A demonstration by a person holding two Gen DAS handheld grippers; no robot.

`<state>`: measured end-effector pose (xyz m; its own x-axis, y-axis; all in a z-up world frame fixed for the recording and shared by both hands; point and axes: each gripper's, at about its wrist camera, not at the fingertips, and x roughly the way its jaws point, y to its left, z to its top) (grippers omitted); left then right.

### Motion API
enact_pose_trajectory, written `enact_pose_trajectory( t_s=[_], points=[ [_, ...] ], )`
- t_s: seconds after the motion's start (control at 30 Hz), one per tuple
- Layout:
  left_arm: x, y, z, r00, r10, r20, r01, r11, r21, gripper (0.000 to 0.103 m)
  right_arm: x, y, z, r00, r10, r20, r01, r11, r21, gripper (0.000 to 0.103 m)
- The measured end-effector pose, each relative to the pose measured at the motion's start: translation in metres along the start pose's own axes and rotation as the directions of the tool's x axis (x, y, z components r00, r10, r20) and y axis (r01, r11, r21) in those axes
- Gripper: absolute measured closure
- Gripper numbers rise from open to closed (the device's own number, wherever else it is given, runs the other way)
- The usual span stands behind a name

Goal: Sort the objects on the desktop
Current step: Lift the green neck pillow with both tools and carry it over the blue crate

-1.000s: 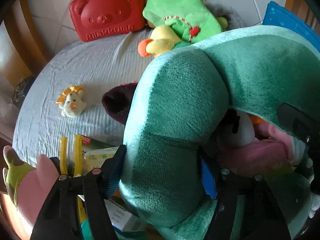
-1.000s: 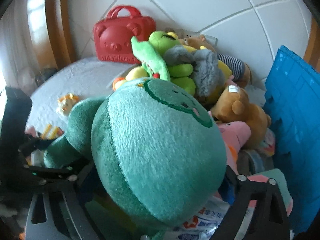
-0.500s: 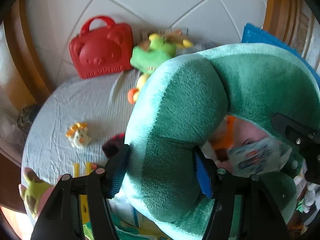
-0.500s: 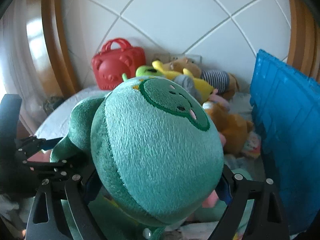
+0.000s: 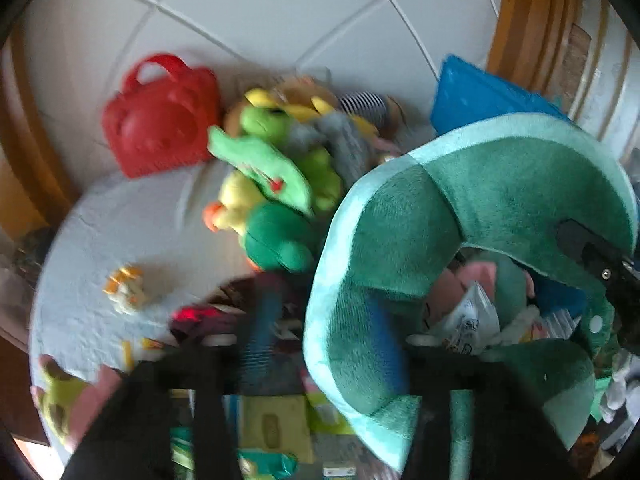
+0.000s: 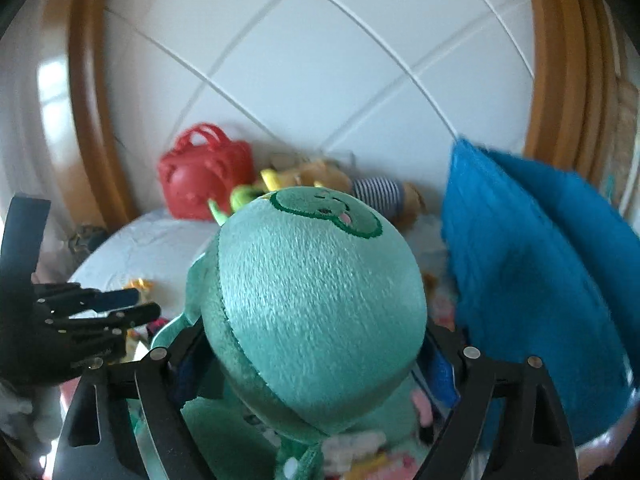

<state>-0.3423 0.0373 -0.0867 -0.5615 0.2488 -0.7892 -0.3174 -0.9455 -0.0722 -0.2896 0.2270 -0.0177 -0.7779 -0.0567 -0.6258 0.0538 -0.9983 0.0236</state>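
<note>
Green neck pillow [image 6: 316, 312] clamped in your right gripper [image 6: 316, 364], frame centre.
Your left gripper [image 5: 316, 344] looks open, one pad against its arm. Keep squeezing evenly, carry it level above the plush pile [image 5: 280, 168] at upper centre on the bench [image 5: 132, 216].

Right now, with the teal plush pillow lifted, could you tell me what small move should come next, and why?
Probably carry the teal plush pillow forward to the plush toy pile with the right hand-held gripper, since the left hand-held gripper looks open and off it.
</note>
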Motion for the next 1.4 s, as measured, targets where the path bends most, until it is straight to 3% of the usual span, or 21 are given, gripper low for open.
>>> enact_pose_trajectory(
  t_s=[0.17,0.27,0.37,0.5,0.57,0.87,1.17,1.4],
  points=[
    [0.036,-0.020,-0.016,0.996,-0.009,-0.087,0.011,1.000,0.024,0.021,0.011,-0.030,-0.034,0.999,0.028,-0.044,-0.023,0.994,0.105,0.015],
    [0.052,-0.032,-0.022,0.993,0.000,-0.120,0.005,0.999,0.038,0.007,0.015,-0.042,-0.051,0.997,0.045,-0.060,-0.036,0.990,0.138,0.015],
    [0.073,-0.042,-0.030,0.987,-0.001,-0.161,0.008,0.999,0.045,0.006,0.016,-0.053,-0.059,0.996,0.056,-0.068,-0.044,0.986,0.160,0.015],
    [0.077,-0.042,-0.037,0.993,-0.002,-0.120,0.005,1.000,0.031,0.024,0.016,-0.060,-0.068,0.997,0.055,-0.063,-0.044,0.986,0.162,0.015],
    [0.068,-0.043,-0.035,0.995,0.011,-0.095,-0.008,0.999,0.039,0.027,0.012,-0.060,-0.068,0.997,0.058,-0.045,-0.050,0.986,0.159,0.015],
    [-0.004,-0.049,-0.003,0.998,0.010,0.066,-0.014,0.998,0.067,0.028,-0.038,-0.048,-0.035,0.991,0.084,0.102,-0.095,0.989,0.112,0.015],
    [-0.077,-0.060,0.033,0.973,-0.006,0.229,-0.018,0.995,0.102,0.028,-0.102,-0.042,0.002,0.971,0.041,0.237,-0.061,0.995,0.077,0.015],
    [-0.097,-0.142,0.078,0.949,-0.092,0.300,0.032,0.980,0.197,0.028,-0.149,-0.091,0.023,0.938,-0.061,0.340,0.022,0.993,0.115,0.015]
  ],
)
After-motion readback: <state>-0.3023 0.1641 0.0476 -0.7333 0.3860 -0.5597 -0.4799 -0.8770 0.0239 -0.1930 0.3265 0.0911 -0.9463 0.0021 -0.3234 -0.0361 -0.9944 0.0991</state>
